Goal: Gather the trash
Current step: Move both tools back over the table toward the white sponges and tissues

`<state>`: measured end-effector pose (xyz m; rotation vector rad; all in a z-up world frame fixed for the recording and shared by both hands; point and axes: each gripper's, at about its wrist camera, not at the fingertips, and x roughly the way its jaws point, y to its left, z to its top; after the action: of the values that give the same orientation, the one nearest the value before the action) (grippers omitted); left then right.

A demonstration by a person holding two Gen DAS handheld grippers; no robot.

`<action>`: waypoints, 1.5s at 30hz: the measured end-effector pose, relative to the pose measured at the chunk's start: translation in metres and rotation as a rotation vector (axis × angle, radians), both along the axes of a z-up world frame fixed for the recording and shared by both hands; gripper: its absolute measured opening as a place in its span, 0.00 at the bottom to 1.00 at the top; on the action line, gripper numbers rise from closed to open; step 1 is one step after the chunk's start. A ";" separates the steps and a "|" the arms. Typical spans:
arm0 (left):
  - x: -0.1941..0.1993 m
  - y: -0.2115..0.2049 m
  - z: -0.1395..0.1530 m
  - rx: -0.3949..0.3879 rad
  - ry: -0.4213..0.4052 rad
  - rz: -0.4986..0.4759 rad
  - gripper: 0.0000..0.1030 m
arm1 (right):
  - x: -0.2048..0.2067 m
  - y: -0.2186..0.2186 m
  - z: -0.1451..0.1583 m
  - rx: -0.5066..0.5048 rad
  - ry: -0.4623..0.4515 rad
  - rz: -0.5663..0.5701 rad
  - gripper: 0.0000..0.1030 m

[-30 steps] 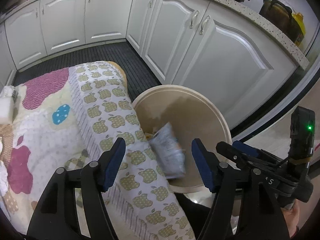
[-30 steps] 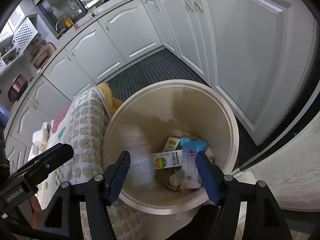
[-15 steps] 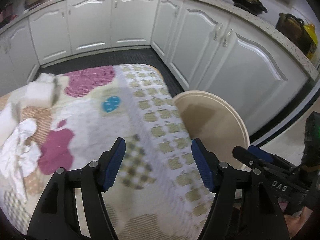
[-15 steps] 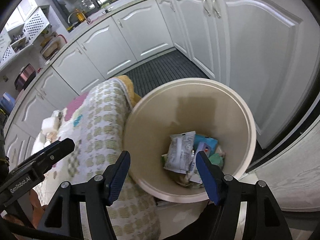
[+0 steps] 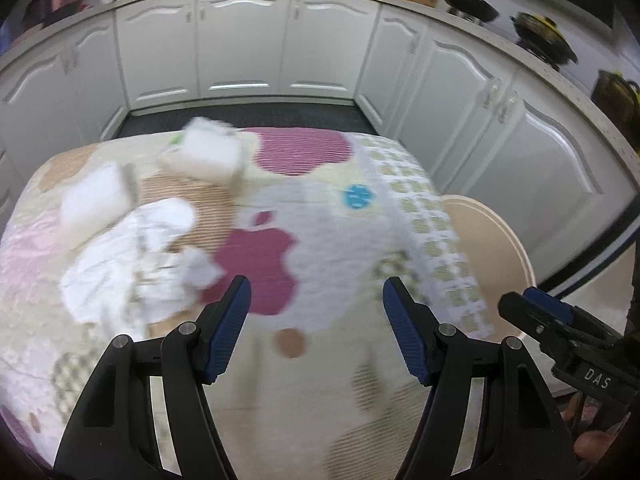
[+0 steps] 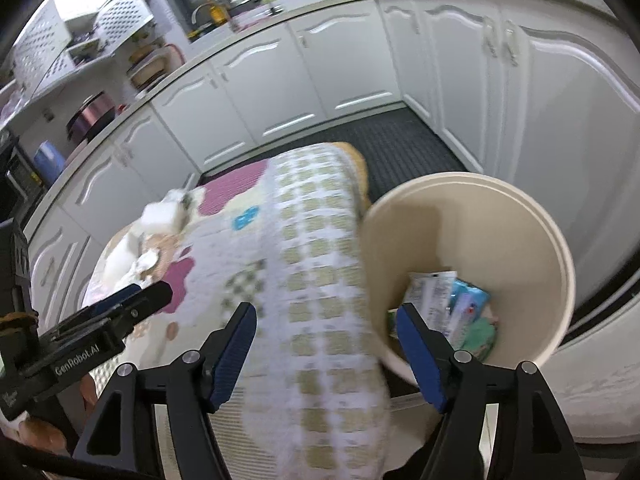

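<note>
My left gripper (image 5: 316,284) hangs open over the table's patterned cloth (image 5: 320,220), with nothing between its fingers. Crumpled white paper (image 5: 132,252) lies on the cloth just ahead and to its left, blurred. Two white tissue packs (image 5: 208,152) sit farther back. My right gripper (image 6: 326,312) is over the cloth's draped edge, its jaws opening and empty. The beige bin (image 6: 460,216) stands to its right on the floor, with packets and wrappers (image 6: 452,300) inside. The bin's rim (image 5: 508,236) also shows in the left wrist view.
White kitchen cabinets (image 5: 240,52) wrap round the back and right, above a dark ribbed floor mat (image 6: 400,140). Pots and boxes stand on the counter (image 5: 540,32). The left gripper's finger (image 6: 132,300) shows at the lower left of the right wrist view.
A packet dropped into the bin a second ago. Both grippers have since swung left, away from the bin and over the table. The crumpled paper has come into the left wrist view.
</note>
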<state>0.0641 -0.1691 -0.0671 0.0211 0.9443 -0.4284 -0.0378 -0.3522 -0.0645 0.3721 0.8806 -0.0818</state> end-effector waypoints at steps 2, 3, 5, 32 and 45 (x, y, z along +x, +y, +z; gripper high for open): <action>0.006 0.018 0.000 0.006 0.006 0.031 0.66 | 0.006 0.012 -0.001 0.004 0.003 0.025 0.68; 0.009 0.026 0.000 0.006 0.008 0.046 0.66 | 0.009 0.019 -0.001 0.007 0.005 0.039 0.68; 0.018 0.050 0.001 0.005 0.001 0.078 0.66 | 0.014 0.032 -0.002 0.007 0.009 0.067 0.68; 0.135 0.136 -0.025 0.255 -0.046 -0.155 0.72 | 0.080 0.117 -0.024 -0.024 0.101 0.232 0.71; 0.147 0.141 -0.026 0.209 -0.033 -0.090 0.57 | 0.111 0.137 -0.027 -0.015 0.101 0.268 0.71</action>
<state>0.2115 -0.0278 -0.0928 0.2606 0.9545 -0.4096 0.0735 -0.2149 -0.0913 0.2350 1.0223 0.1409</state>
